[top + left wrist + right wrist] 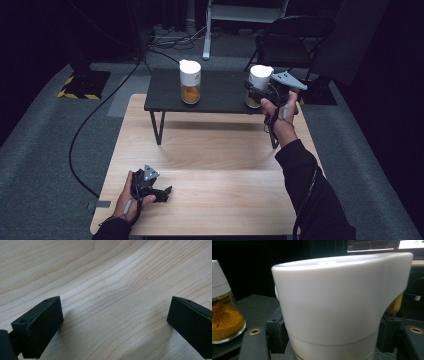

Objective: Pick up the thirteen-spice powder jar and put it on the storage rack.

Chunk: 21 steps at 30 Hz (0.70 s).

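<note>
Two glass jars with tall white lids hold orange powder. One jar (190,82) (223,315) stands free on the small black table (220,100). My right gripper (256,95) (334,340) is shut on the other jar (259,84) (337,305), at the black table's right front; its pads press both sides just below the white lid. Whether this jar rests on the table or hangs just above it I cannot tell. My left gripper (169,190) (115,325) lies low on the wooden table (215,200) near its front left, open, with bare wood between its jaws.
The black table stands on thin legs on the wooden table's far half. Behind it are a dark chair (295,35) and a white stand leg (206,35). A black cable (82,130) runs across the grey floor at left.
</note>
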{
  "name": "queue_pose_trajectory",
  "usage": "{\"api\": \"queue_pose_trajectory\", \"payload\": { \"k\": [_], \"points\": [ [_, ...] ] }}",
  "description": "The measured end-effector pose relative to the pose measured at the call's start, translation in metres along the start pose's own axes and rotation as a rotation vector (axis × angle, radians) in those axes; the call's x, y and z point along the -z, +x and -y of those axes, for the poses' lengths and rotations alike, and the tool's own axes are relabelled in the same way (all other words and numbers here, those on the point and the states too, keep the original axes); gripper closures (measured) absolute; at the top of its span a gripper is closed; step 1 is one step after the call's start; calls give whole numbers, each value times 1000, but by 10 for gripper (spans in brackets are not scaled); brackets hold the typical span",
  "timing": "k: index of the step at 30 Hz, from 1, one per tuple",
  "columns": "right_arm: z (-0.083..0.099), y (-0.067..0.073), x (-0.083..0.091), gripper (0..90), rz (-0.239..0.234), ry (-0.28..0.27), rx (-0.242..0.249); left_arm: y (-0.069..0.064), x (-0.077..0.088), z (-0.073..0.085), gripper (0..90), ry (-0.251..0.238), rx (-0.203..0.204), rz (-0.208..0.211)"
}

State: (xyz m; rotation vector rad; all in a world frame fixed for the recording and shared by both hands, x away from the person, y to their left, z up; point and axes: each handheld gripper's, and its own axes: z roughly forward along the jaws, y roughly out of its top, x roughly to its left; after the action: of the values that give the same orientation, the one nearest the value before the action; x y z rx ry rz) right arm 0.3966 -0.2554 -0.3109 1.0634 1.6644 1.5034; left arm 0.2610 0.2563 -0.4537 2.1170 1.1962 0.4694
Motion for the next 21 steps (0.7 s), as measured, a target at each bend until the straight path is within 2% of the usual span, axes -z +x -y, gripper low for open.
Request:
{"api": "queue_pose_trajectory", "payload": {
  "k": [5, 9, 12, 21],
  "points": [
    [3, -3, 2, 289, -7, -7, 9, 0, 0, 0, 4, 0, 0, 0],
    [3, -2, 4, 297, -4, 1, 38, 0, 0, 0, 5, 0, 0, 0],
    [2, -4, 5, 297, -7, 7, 30, 0, 0, 0, 5, 0, 0, 0],
    [0, -3, 5, 267, -5, 21, 47, 0, 0, 0, 5, 0, 0, 0]
  ]
}}
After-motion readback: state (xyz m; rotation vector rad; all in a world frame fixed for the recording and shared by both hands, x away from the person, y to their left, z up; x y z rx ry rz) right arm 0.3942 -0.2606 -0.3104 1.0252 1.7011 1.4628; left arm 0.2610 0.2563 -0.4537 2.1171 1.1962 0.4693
